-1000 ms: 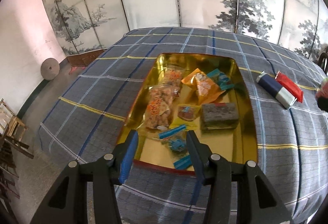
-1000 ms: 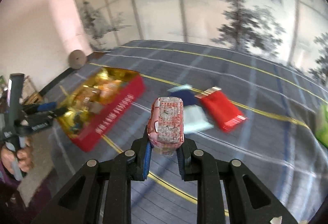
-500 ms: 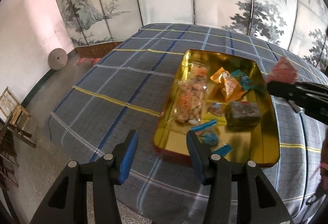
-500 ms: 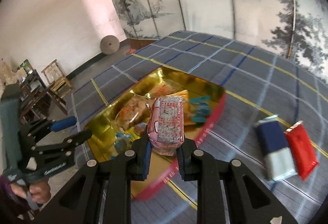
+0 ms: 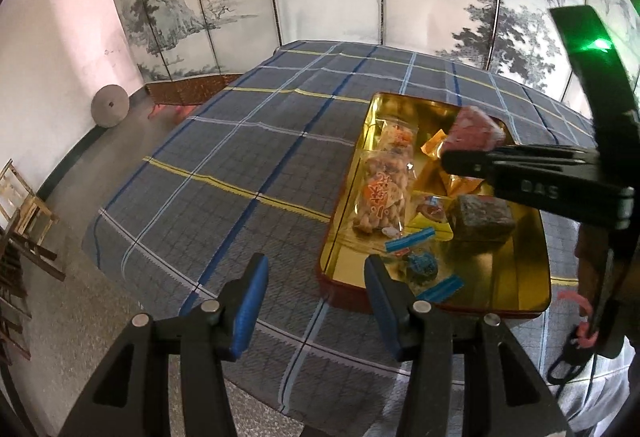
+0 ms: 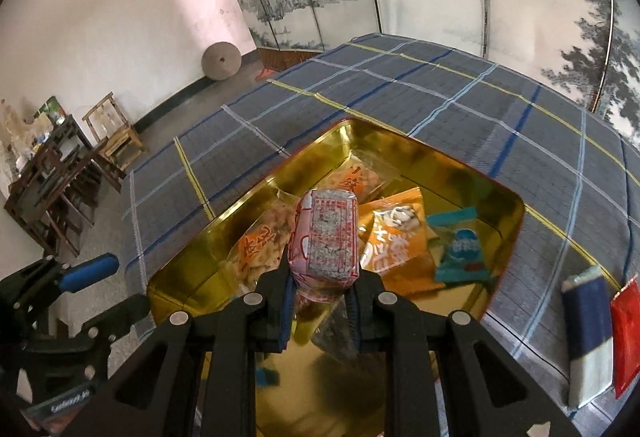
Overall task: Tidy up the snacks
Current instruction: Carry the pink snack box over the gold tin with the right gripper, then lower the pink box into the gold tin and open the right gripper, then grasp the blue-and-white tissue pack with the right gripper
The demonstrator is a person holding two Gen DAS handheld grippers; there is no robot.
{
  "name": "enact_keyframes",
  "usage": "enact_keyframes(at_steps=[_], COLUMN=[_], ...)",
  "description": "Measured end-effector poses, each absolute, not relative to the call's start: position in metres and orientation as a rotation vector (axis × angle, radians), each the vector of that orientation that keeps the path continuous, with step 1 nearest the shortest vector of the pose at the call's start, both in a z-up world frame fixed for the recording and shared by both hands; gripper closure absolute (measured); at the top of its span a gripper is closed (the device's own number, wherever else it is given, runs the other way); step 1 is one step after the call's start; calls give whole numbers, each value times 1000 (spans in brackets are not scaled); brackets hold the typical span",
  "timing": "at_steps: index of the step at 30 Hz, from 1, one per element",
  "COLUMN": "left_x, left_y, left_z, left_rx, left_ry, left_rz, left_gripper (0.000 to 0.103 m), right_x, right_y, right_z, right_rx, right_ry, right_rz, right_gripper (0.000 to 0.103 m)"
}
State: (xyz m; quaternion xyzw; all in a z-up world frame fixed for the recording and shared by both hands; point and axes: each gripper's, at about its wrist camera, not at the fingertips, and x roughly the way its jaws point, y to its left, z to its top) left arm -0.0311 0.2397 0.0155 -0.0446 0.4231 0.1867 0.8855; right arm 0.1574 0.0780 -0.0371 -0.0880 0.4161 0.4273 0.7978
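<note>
pink snack pack (image 6: 326, 237) looks light, crinkly, firm; right gripper (image 6: 320, 301) clamps its near end above gold tin (image 6: 496, 197); left gripper (image 5: 314, 301) empty, spread.

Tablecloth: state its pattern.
Grey-blue plaid tablecloth with blue, white and yellow lines; clearest in left wrist view.

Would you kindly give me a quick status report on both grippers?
Right gripper shut on pink snack pack, above gold tin. Left gripper open, empty, beside the tin. Nothing blocking.
</note>
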Motion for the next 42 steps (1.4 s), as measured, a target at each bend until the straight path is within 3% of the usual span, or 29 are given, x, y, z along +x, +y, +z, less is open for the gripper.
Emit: enact_keyframes(at_steps=[10,15,20,23,30,32,42], left_x=[-28,-28,-28,-28,-25,-23,-11], left_y=[245,242,233,222,190,180,151], left_z=[11,12,17,21,29,29,31], left_rx=[-117,-115,-111,-82,-46,-34,29], left_ry=[900,899,888,884,881,885,892], left_rz=[386,382,353,322,238,220,172], left_gripper=[52,52,52,52,49,49,48], right_x=[157,152,145,142,173,189,235], right_y=[91,85,43,4,-92,-108,-106], right_z=[-33,-23,-13,-11,-28,-31,-65], right_rx=[-220,-216,-143,-132,-142,-130,-221], right_ry=[860,818,771,754,833,858,976], right_rz=[897,891,851,813,682,656,648], right_gripper=[78,68,49,47,45,40,33])
